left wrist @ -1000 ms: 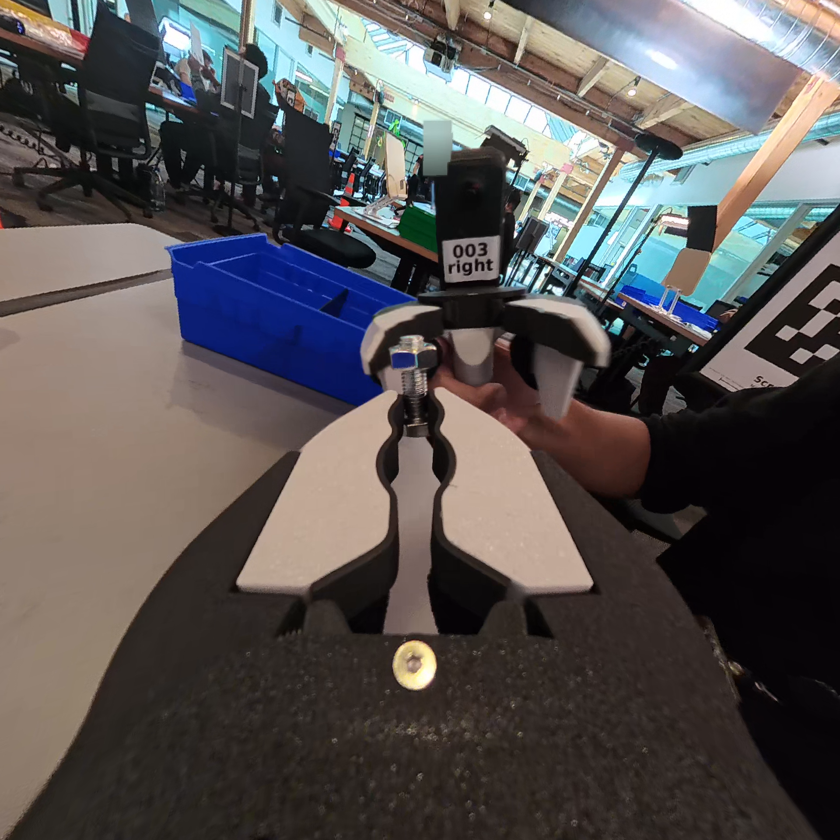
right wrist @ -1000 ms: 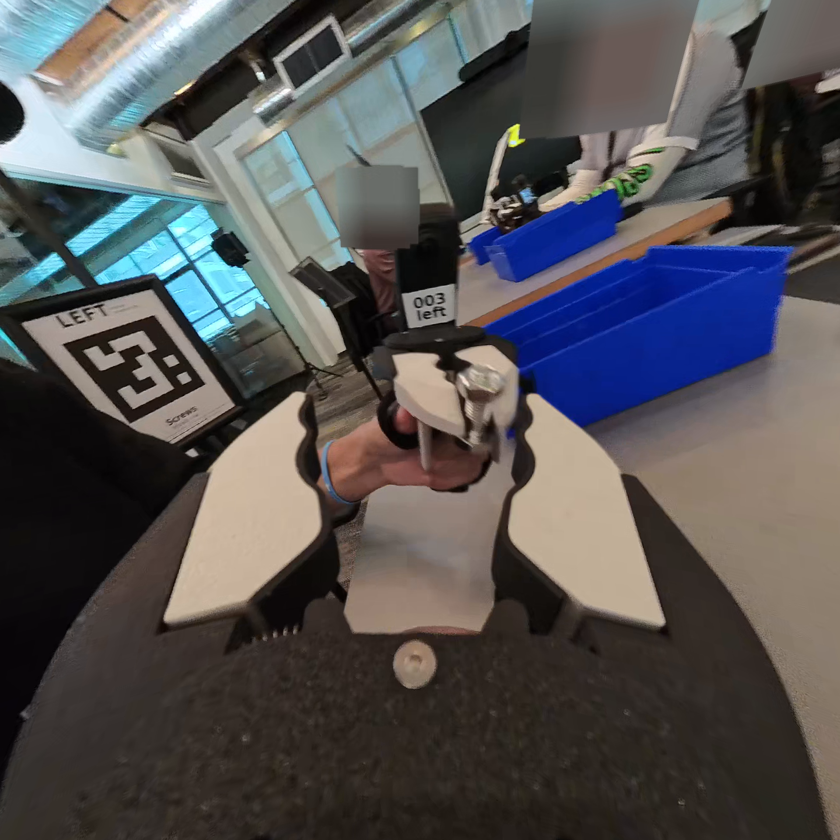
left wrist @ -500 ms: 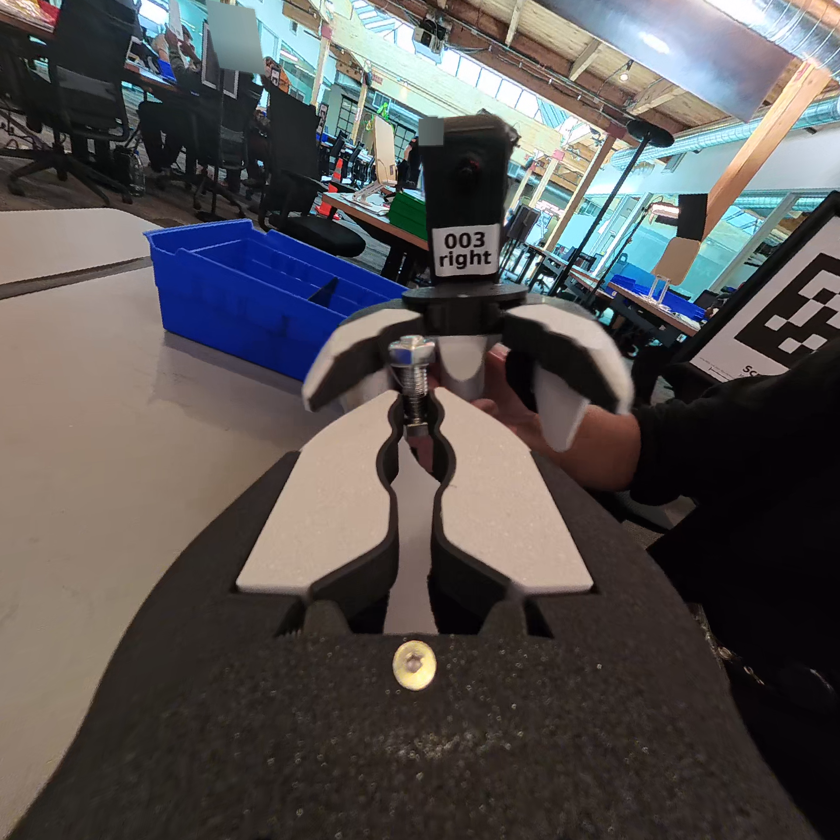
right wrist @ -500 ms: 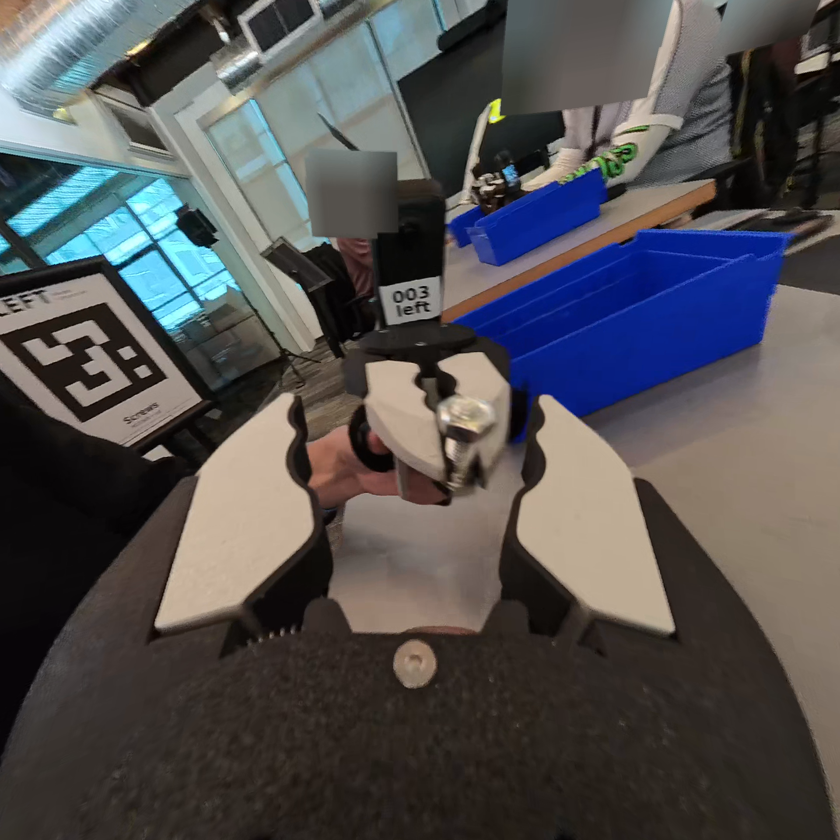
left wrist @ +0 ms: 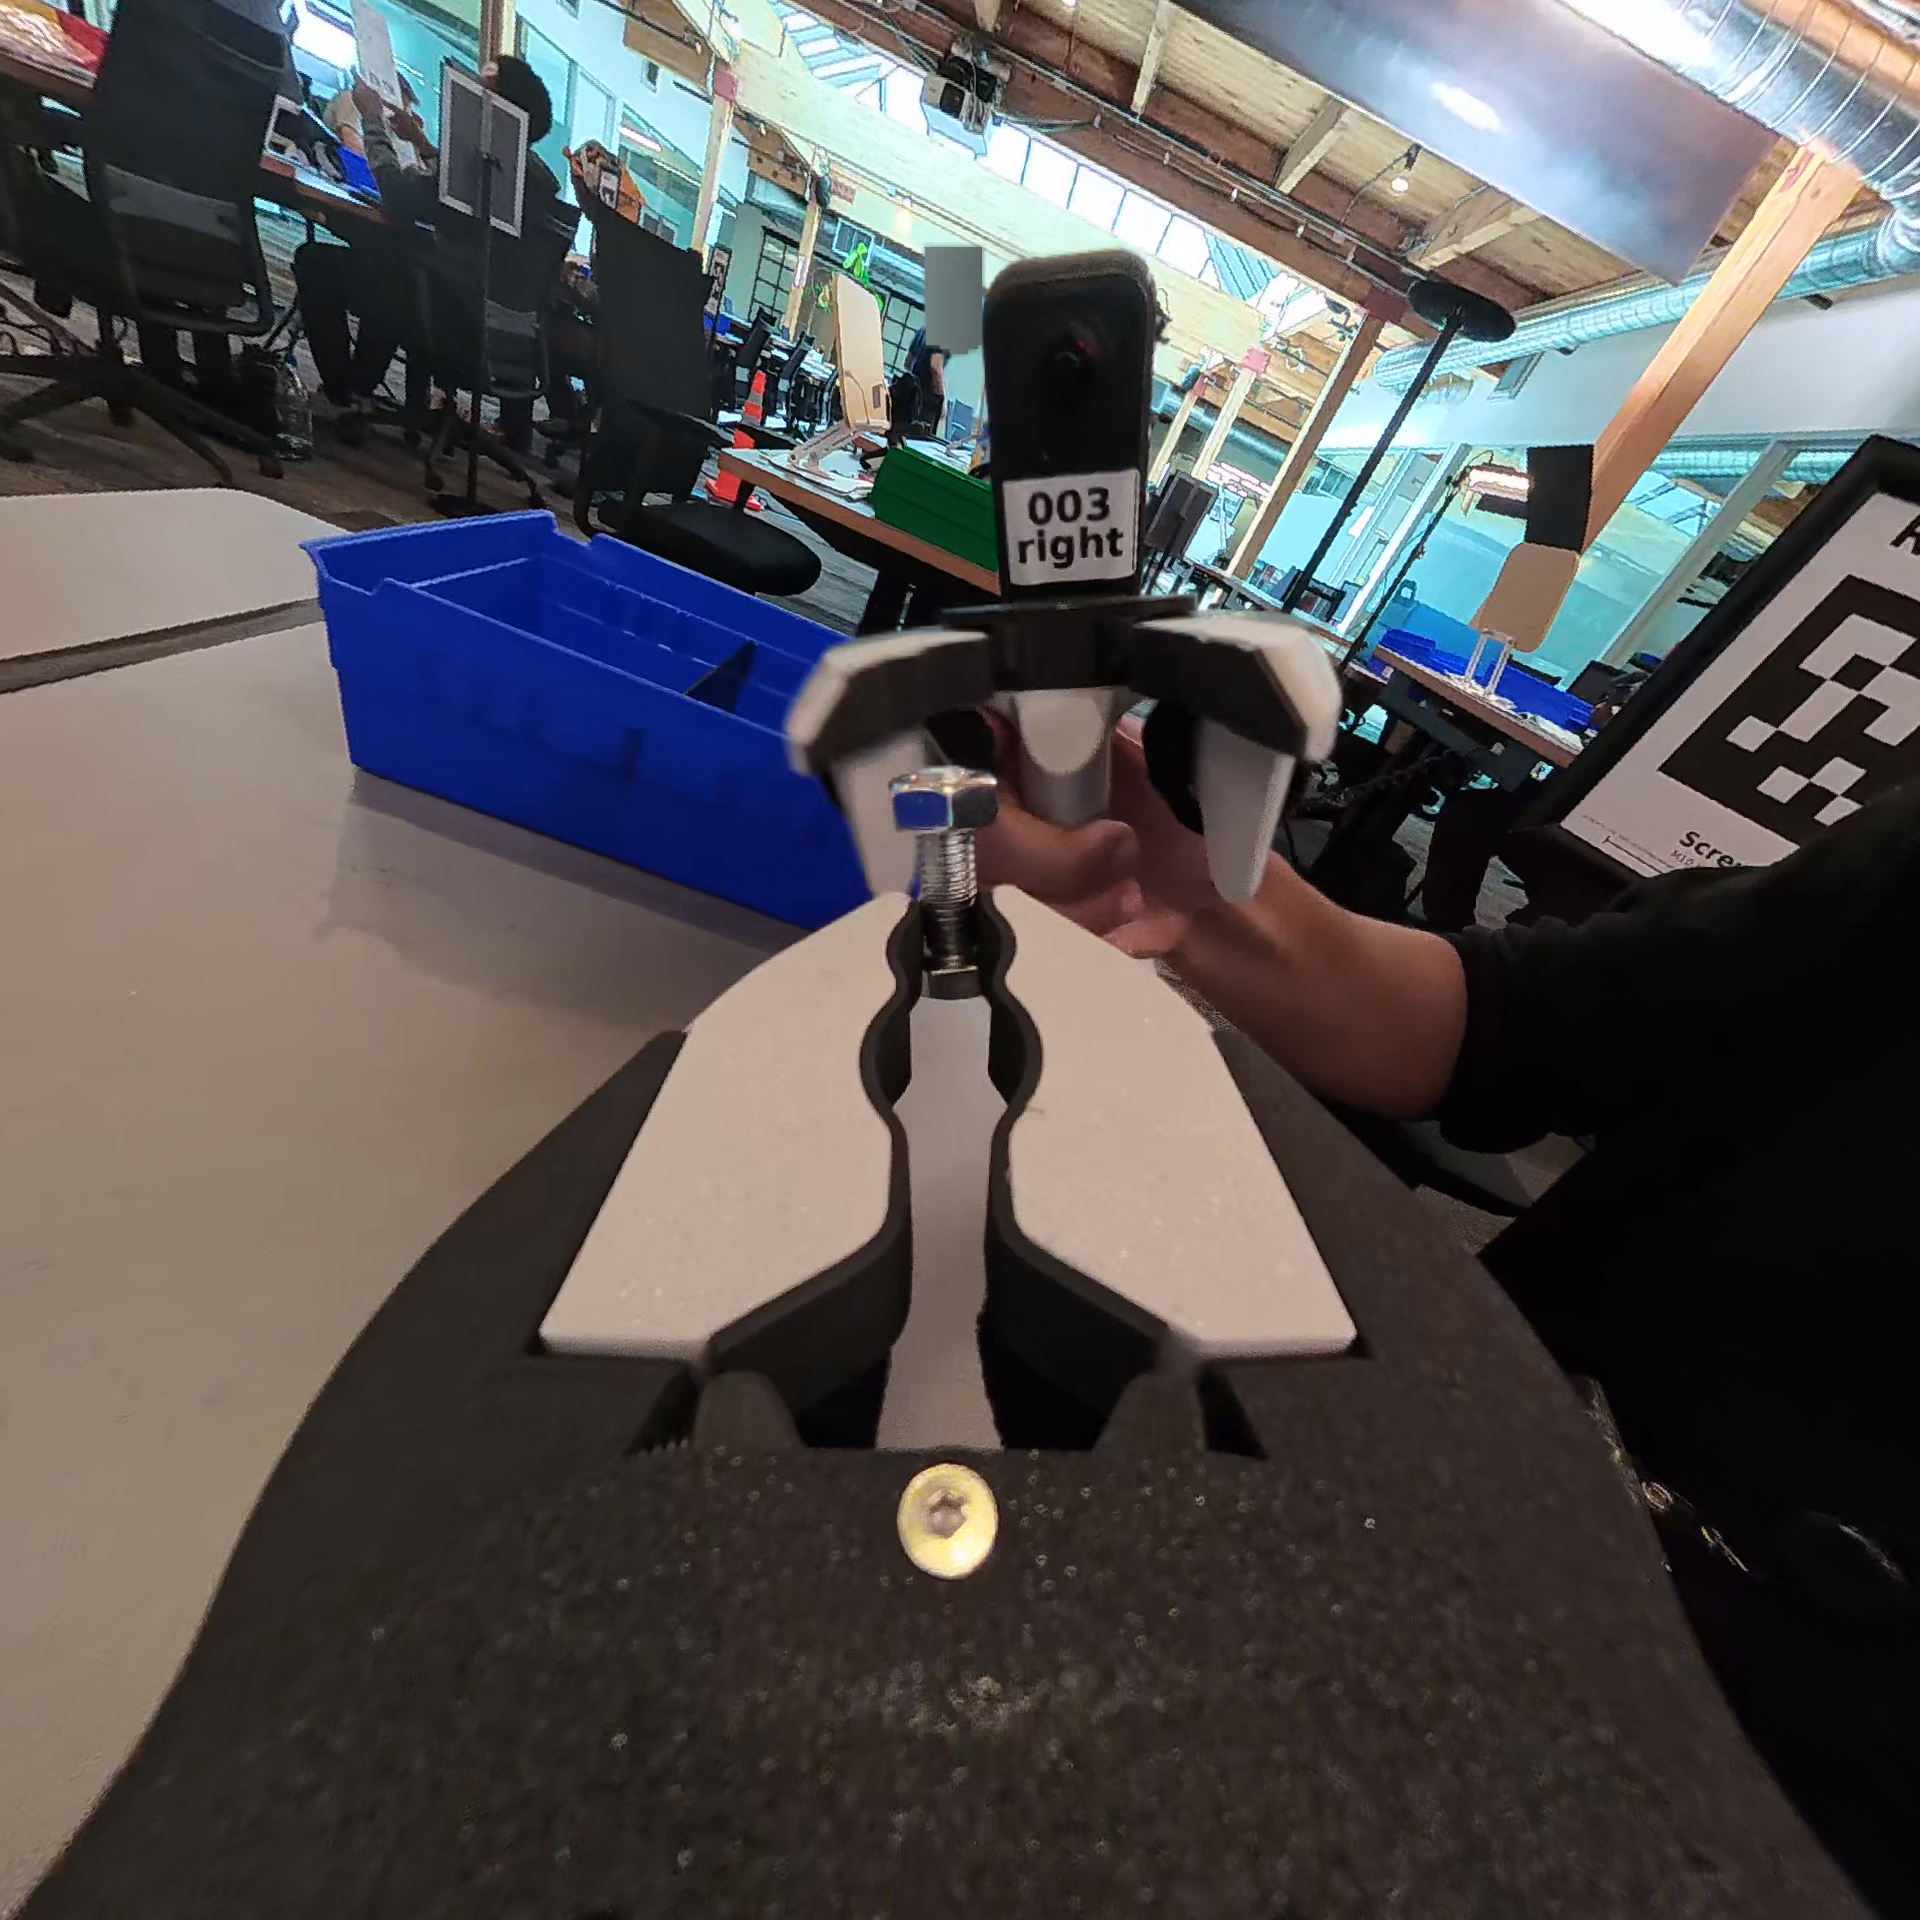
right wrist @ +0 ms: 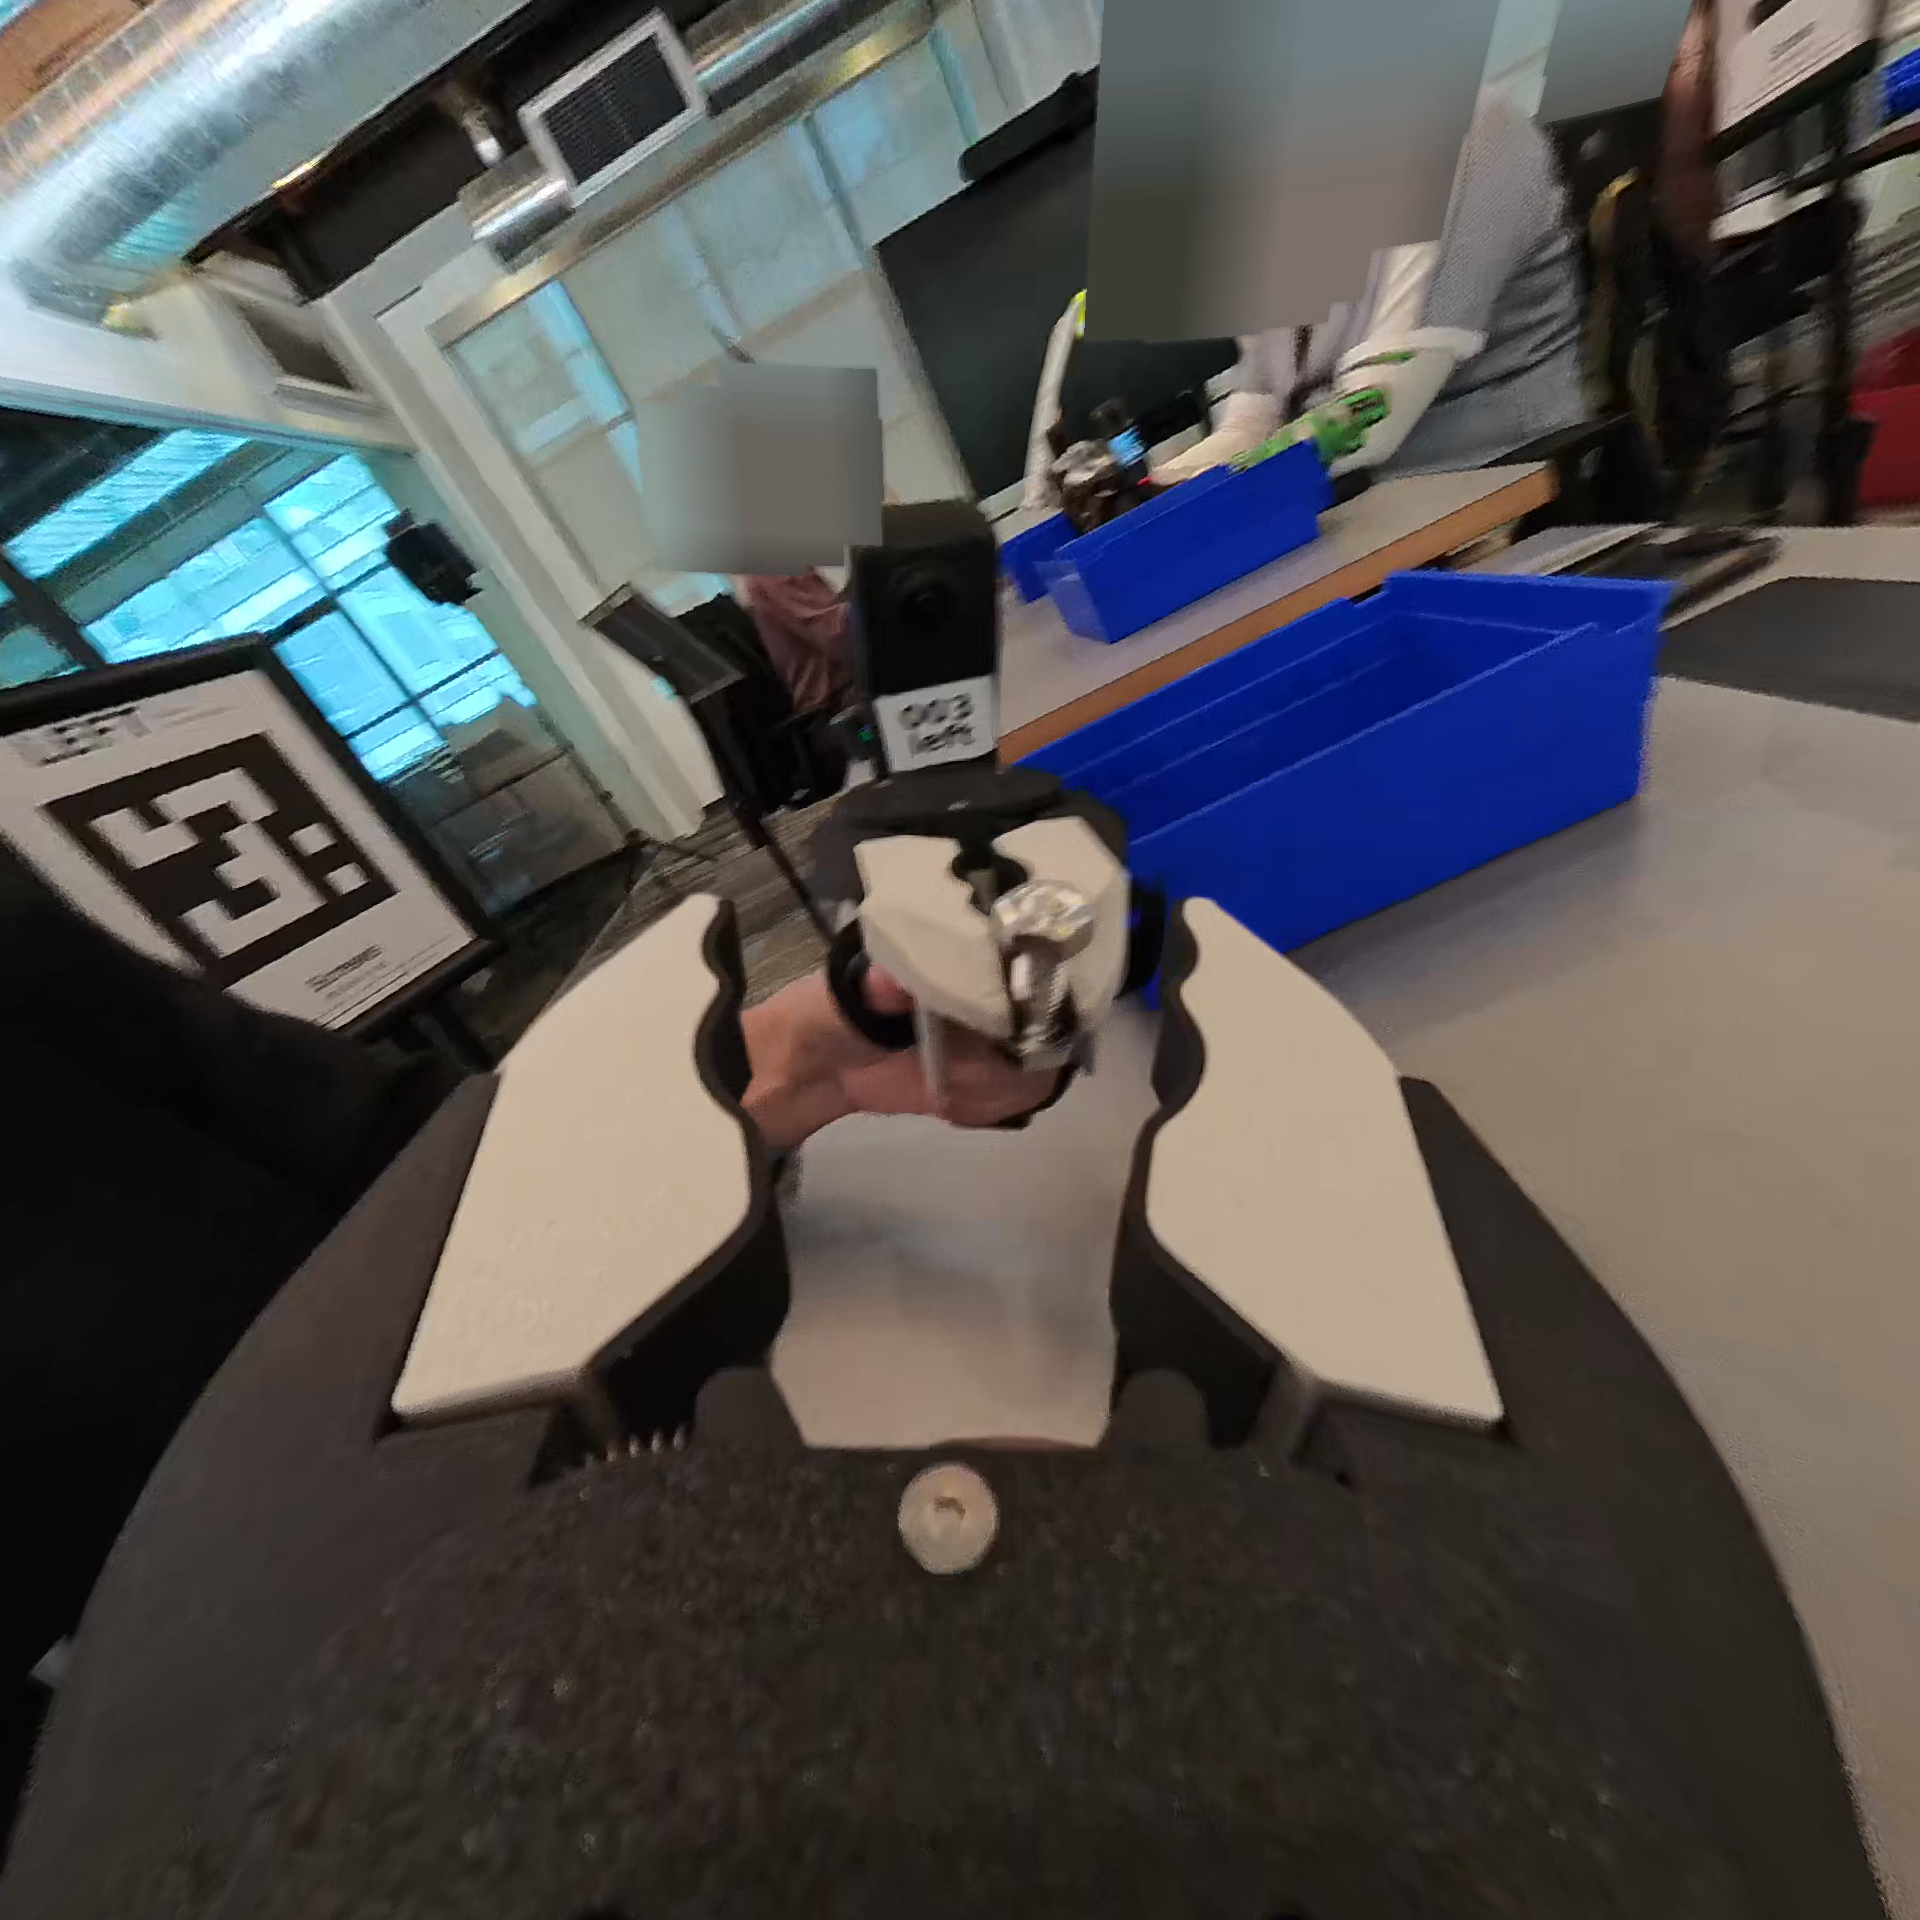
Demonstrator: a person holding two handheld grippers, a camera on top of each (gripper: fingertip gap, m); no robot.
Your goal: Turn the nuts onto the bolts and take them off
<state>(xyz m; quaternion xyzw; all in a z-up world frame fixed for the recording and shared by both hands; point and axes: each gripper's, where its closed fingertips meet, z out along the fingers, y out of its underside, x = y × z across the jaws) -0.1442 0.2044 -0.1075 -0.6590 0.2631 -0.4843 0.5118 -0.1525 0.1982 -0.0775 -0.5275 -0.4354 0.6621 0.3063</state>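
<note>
Grey desk (left wrist: 208, 1039) out front, blue bin (left wrist: 582, 707) sitting on it, a busy workshop behind. Left gripper (left wrist: 948, 961) is clamped tight on the lower end of the bolt (left wrist: 943, 862), holding it upright above the desk, hex head on top. Right gripper (right wrist: 956, 1039) faces it with fingers spread wide, nothing between them, one finger (left wrist: 868, 821) just beside the bolt head. A hand (left wrist: 1081, 873) grips the right gripper's handle.
</note>
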